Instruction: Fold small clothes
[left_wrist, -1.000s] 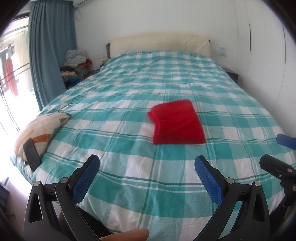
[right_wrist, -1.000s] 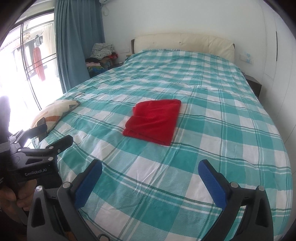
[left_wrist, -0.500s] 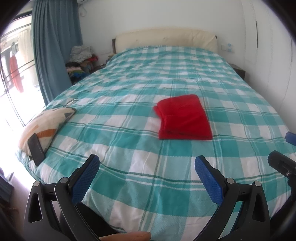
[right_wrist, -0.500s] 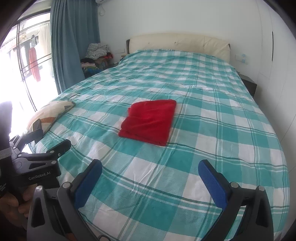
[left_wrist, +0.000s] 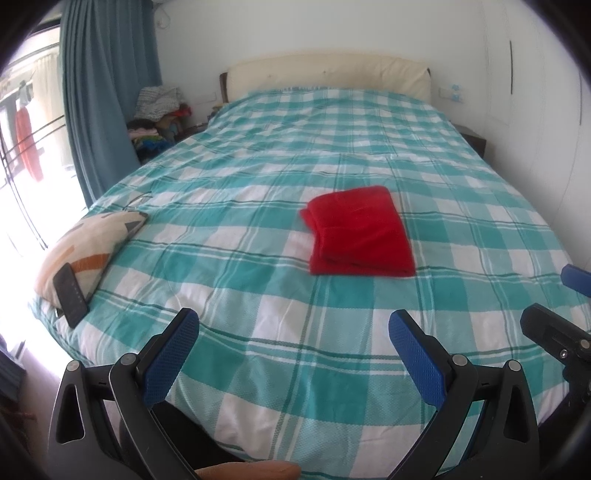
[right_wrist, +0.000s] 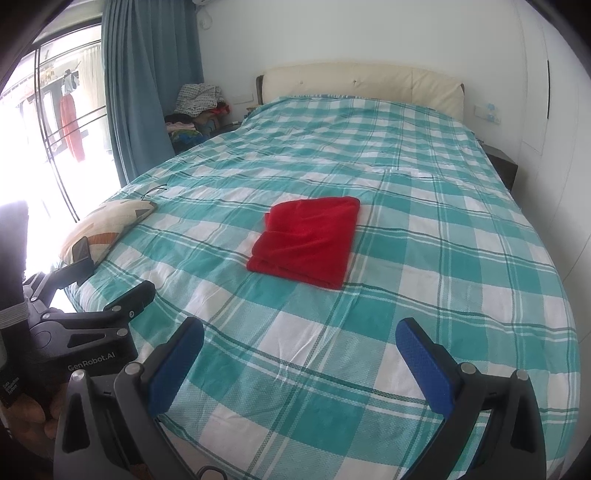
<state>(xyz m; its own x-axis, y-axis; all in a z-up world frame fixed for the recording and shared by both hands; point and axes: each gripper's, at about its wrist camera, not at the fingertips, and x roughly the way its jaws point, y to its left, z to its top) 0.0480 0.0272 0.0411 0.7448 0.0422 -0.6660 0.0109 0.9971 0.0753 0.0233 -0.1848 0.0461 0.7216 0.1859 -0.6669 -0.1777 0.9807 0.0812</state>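
Note:
A red garment lies folded into a neat rectangle on the teal-and-white checked bed cover; it also shows in the right wrist view. My left gripper is open and empty, held above the bed's near edge, well short of the garment. My right gripper is open and empty too, at the near edge, to the right of the left one. The left gripper's body shows at the left of the right wrist view.
A patterned cushion with a dark phone leaning on it lies at the bed's left edge. A pile of clothes sits by the blue curtain. A cream headboard and a white wall are behind.
Both grippers have drawn back and risen slightly from the bed, still open. The folded red garment has not moved.

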